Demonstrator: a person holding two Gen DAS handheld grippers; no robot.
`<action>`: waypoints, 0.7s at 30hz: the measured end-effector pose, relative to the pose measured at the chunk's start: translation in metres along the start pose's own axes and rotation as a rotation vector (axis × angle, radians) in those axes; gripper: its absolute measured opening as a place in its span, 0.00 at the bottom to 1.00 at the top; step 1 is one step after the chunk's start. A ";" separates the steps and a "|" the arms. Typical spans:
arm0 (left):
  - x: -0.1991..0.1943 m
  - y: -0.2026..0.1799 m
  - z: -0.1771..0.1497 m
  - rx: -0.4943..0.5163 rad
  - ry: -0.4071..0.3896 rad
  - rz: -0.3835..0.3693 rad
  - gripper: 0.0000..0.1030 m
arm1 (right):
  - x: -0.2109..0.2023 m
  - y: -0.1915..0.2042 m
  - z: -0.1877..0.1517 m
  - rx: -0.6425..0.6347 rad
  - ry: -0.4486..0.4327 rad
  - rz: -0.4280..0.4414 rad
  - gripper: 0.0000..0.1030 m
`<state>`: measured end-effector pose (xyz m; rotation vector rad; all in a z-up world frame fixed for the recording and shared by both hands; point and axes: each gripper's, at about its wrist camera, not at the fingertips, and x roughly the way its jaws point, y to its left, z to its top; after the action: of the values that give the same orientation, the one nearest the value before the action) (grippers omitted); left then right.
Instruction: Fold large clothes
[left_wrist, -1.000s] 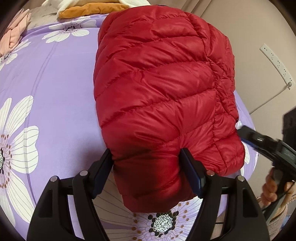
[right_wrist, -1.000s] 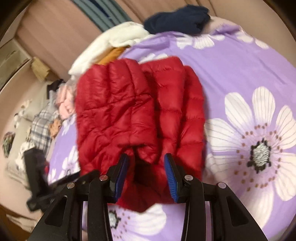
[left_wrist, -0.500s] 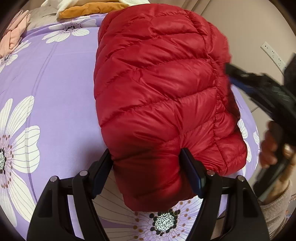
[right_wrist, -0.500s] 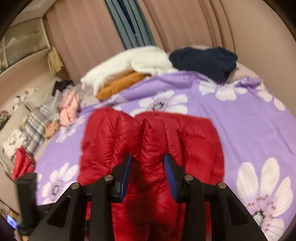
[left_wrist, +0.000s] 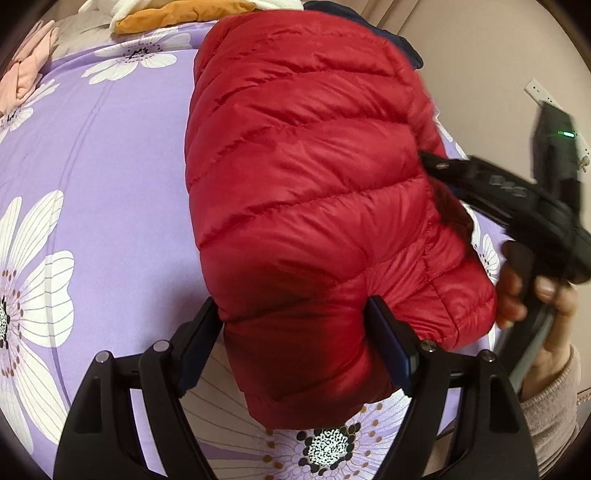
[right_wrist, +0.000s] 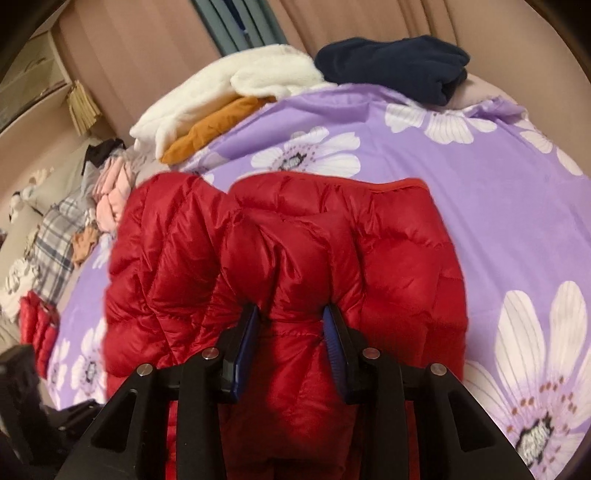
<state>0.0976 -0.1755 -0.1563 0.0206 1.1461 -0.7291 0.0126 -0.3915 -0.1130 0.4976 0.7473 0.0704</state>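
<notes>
A red quilted down jacket (left_wrist: 314, 177) lies folded on the purple flowered bed cover (left_wrist: 110, 166). My left gripper (left_wrist: 295, 328) straddles its near end. The jacket fills the gap and touches both pads, and the jaws are opening. In the right wrist view the jacket (right_wrist: 399, 251) lies crosswise. My right gripper (right_wrist: 291, 332) pinches a raised ridge of its fabric, and its jaws are closing on it. The left wrist view shows the right gripper (left_wrist: 447, 173) at the jacket's right edge, held by a hand (left_wrist: 546, 295).
White and orange clothes (right_wrist: 221, 110) and a dark blue garment (right_wrist: 395, 66) are piled at the bed's far edge. Pink and plaid clothes (right_wrist: 74, 229) and another red piece (right_wrist: 35, 317) lie off to the left. A wall (left_wrist: 480, 55) stands close on the right.
The right gripper swung along the jacket's right side toward its middle and now grips a ridge of fabric. Its view turned toward the far clothes pile. The left gripper stayed put.
</notes>
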 end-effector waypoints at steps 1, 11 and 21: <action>0.000 0.001 0.000 0.000 0.001 0.000 0.77 | -0.006 0.002 -0.001 -0.010 -0.017 0.002 0.33; -0.001 0.002 0.002 -0.006 0.009 -0.010 0.78 | -0.048 0.017 -0.042 -0.126 -0.038 0.013 0.33; 0.002 0.003 -0.001 -0.018 0.023 -0.007 0.79 | 0.001 0.016 -0.062 -0.126 0.041 0.002 0.33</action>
<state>0.0989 -0.1735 -0.1599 0.0101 1.1754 -0.7265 -0.0262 -0.3522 -0.1450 0.3781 0.7778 0.1289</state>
